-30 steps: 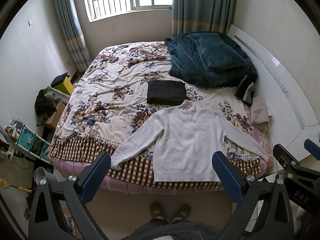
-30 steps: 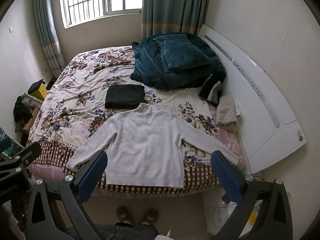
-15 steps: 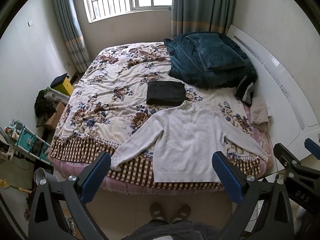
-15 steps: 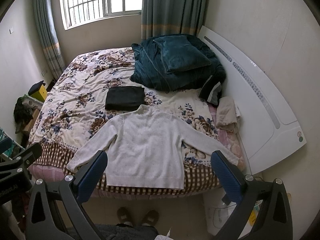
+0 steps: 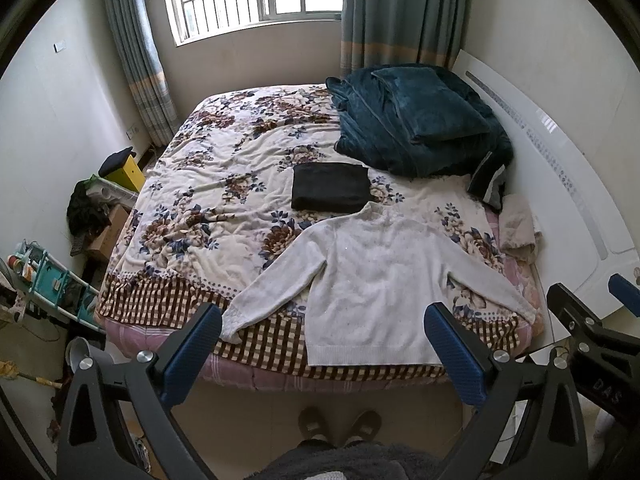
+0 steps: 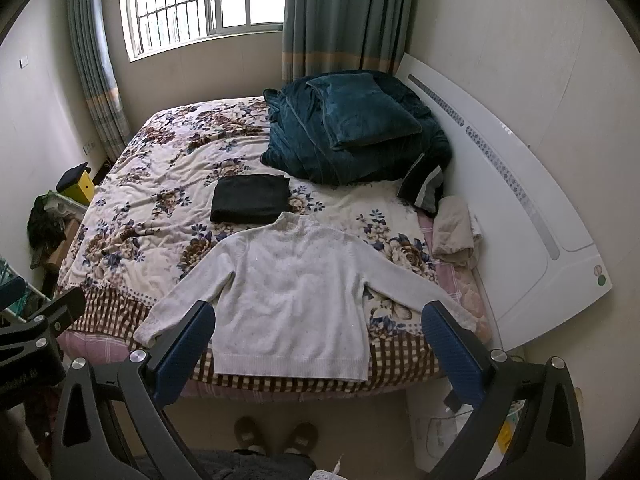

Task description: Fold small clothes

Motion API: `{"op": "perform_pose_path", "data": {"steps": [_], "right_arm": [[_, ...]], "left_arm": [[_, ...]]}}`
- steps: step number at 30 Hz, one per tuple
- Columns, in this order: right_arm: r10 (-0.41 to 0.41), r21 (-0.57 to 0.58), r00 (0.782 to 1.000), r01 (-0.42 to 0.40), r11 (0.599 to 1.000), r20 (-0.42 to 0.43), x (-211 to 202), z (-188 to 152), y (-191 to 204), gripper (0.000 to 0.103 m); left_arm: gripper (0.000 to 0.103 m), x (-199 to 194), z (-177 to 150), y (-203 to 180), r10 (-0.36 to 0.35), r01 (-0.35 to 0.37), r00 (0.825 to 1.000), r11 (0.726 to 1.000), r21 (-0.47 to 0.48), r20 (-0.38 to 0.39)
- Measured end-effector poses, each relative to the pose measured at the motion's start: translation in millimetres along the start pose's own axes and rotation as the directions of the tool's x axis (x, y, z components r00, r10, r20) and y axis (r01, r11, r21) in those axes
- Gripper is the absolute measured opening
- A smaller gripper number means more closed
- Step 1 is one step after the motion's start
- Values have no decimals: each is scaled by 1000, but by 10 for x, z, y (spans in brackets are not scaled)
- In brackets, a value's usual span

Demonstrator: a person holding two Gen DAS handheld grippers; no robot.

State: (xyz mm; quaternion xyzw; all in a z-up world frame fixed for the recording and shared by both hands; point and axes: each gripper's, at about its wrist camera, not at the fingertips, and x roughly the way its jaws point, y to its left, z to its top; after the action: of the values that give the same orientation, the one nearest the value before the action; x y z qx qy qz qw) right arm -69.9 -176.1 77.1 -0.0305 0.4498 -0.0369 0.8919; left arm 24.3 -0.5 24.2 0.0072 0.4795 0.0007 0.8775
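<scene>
While both tongs hover spread wide and empty off the bed's near edge, a white sweater lies flat on it.
Left tongs and right tongs touch nothing. The sweater's hem reaches the bed at its near edge, sleeves angled outward; a folded black garment sits just beyond its collar, and a teal blanket is heaped toward the far right corner.

White sweater flat on bed
</scene>
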Motion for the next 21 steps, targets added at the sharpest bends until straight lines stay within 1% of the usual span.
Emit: {"op": "perform_pose_path", "data": {"steps": [6, 9, 11, 12, 13, 15, 17, 18, 19, 20, 21], "right_arm": [[-1, 5, 1000, 1, 1000, 0, 7, -14, 3, 103], [-7, 31, 1000, 8, 999, -17, 76, 51, -15, 103], [-15, 62, 999, 17, 998, -37, 220, 100, -78, 103], [-24, 84, 998, 28, 996, -54, 356, 192, -129, 103], [-37, 107, 997, 45, 993, -68, 529, 213, -196, 103], [-61, 154, 994, 76, 985, -95, 839, 184, -372, 103], [-92, 212, 987, 119, 970, -134, 1250, 118, -634, 103], [-99, 246, 983, 135, 960, -154, 1480, 59, -790, 103], [-103, 285, 979, 150, 947, -174, 1705, -11, -961, 103], [-104, 335, 974, 169, 927, -203, 1988, -57, -1180, 103], [-103, 374, 969, 184, 909, -225, 2243, -173, -1369, 103]], "left_arm": [[103, 12, 52, 9, -10, 10, 1000, 1000, 0, -2], [103, 148, 160, -7, 1, -2, 1000, 1000, 17, 18], [103, 291, 158, 18, 5, -6, 999, 999, 37, 39], [103, 389, 190, -2, 16, -18, 999, 999, 49, 52], [103, 571, 253, -43, 27, -31, 998, 998, 61, 64], [103, 816, 298, -114, 33, -37, 997, 997, 74, 64], [103, 1180, 333, -251, 45, -49, 998, 995, 90, 53], [103, 1382, 355, -341, 50, -54, 998, 994, 99, 42], [103, 1641, 372, -461, 56, -57, 998, 992, 112, 12], [103, 1839, 367, -556, 57, -55, 998, 992, 117, -10], [103, 2045, 363, -655, 60, -57, 998, 991, 120, -26]]}}
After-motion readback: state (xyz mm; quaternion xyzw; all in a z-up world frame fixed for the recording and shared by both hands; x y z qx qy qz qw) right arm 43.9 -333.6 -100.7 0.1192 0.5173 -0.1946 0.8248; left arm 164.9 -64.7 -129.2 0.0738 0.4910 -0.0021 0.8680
